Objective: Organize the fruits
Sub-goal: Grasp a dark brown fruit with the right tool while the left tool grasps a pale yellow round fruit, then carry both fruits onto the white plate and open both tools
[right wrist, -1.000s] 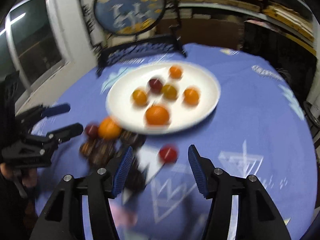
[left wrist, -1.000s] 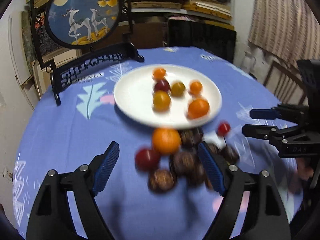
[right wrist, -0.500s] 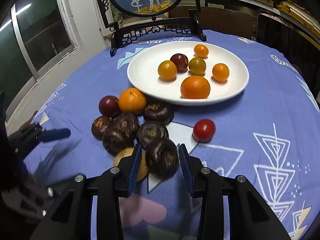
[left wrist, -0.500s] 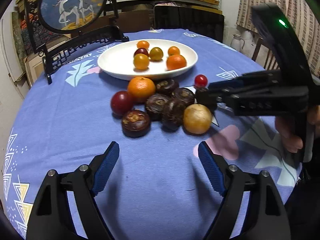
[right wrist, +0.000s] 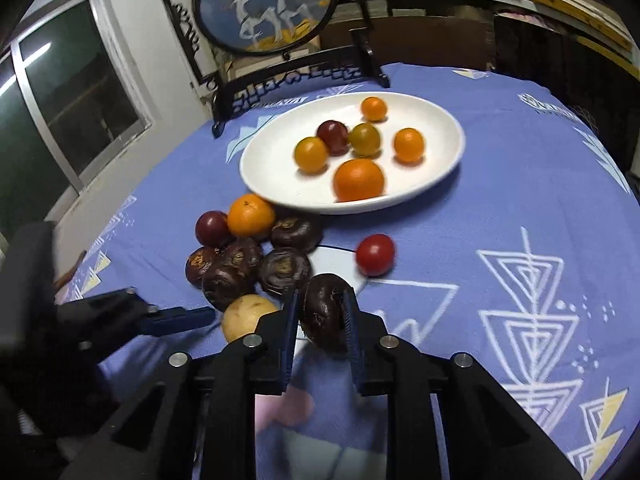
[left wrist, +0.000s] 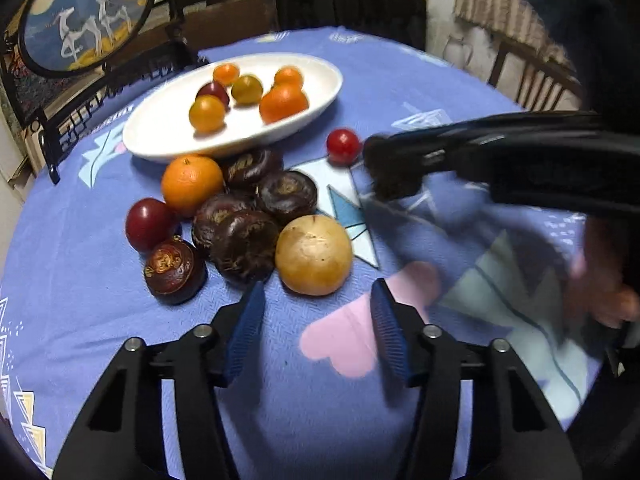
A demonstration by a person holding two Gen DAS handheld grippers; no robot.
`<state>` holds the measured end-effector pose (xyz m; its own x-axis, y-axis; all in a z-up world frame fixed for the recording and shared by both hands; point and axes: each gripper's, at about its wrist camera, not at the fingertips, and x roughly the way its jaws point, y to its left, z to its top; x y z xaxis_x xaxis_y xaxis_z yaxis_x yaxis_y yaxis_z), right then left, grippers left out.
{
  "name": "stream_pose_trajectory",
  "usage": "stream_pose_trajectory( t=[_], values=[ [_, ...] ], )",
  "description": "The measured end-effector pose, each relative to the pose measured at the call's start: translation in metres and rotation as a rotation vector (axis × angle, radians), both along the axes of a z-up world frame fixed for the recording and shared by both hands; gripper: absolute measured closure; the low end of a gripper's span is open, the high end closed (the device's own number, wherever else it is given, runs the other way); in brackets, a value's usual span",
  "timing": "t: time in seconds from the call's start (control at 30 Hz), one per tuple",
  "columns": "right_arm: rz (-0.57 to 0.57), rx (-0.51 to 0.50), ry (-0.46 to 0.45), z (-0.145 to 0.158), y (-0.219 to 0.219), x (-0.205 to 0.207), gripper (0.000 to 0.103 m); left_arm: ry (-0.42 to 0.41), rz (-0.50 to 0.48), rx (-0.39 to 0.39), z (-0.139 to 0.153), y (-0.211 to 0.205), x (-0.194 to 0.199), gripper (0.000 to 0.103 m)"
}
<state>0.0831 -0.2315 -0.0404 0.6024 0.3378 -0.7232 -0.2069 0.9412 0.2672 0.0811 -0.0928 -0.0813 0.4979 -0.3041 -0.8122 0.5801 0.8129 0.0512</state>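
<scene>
Closest, between the blue pads of the right gripper (right wrist: 321,314): one dark brown fruit (right wrist: 325,312), clamped from both sides and lifted clear of the blue tablecloth (right wrist: 500,208); just left of those pads, a pale yellow round fruit (right wrist: 245,316), resting on the cloth; left gripper (left wrist: 316,332) held wide apart and gripping nothing, with that same pale fruit just ahead of its gap, not touching the pads.

Further ahead of the right gripper and slightly left: a cluster of dark brown fruits (right wrist: 244,268), pressed against each other; at the far edge of the cluster, an orange (right wrist: 251,216) and a dark red plum (right wrist: 211,226) side by side; to the right of the cluster, apart from it, a red tomato (right wrist: 375,255), alone on the cloth.

Beyond these: a white plate (right wrist: 440,120), holding one larger orange fruit (right wrist: 358,180) at the near side and five smaller round fruits behind it, yellow, dark red, greenish and orange.

Farthest: a round painted screen (right wrist: 266,2) in a black stand, at the back edge of the table.
</scene>
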Motion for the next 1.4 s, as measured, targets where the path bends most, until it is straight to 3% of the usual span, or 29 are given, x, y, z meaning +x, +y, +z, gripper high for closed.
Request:
stream_pose_trajectory(
  t=[0.33, 0.37, 0.4, 0.5, 0.63, 0.8, 0.9, 1.07, 1.23, 1.4],
  values=[
    [-0.025, 0.038, -0.011, -0.001, -0.029, -0.017, 0.081, 0.024, 0.038, 0.006, -0.002, -0.015, 0.020, 0.050],
    [-0.024, 0.037, -0.015, -0.001, -0.029, -0.019, 0.081, 0.023, 0.034, 0.006, -0.002, -0.015, 0.019, 0.053],
    [-0.023, 0.035, -0.018, 0.000, -0.029, -0.020, 0.081, 0.021, 0.024, 0.005, -0.001, -0.016, 0.018, 0.064],
    [-0.023, 0.033, -0.036, 0.005, -0.031, -0.025, 0.081, 0.009, 0.009, 0.007, 0.001, -0.017, 0.012, 0.065],
    [-0.016, 0.029, -0.055, 0.011, -0.033, -0.032, 0.081, 0.023, 0.023, -0.085, 0.014, 0.000, 0.004, 0.065],
    [-0.012, 0.022, -0.064, 0.014, -0.032, -0.030, 0.081, -0.048, 0.060, -0.177, 0.047, 0.033, -0.006, 0.065],
    [-0.016, 0.035, -0.057, 0.017, -0.030, -0.018, 0.081, -0.100, 0.103, -0.201, 0.063, 0.049, 0.003, 0.065],
    [-0.006, 0.044, -0.096, 0.040, -0.018, 0.014, 0.081, -0.108, 0.167, -0.219, 0.076, 0.064, 0.053, 0.065],
    [-0.028, 0.056, -0.103, 0.053, -0.016, 0.067, 0.081, -0.120, 0.183, -0.191, 0.075, 0.056, 0.102, 0.065],
    [-0.057, 0.071, -0.055, 0.042, -0.019, 0.114, 0.081, -0.094, 0.205, -0.164, 0.063, 0.049, 0.142, 0.065]
  ],
)
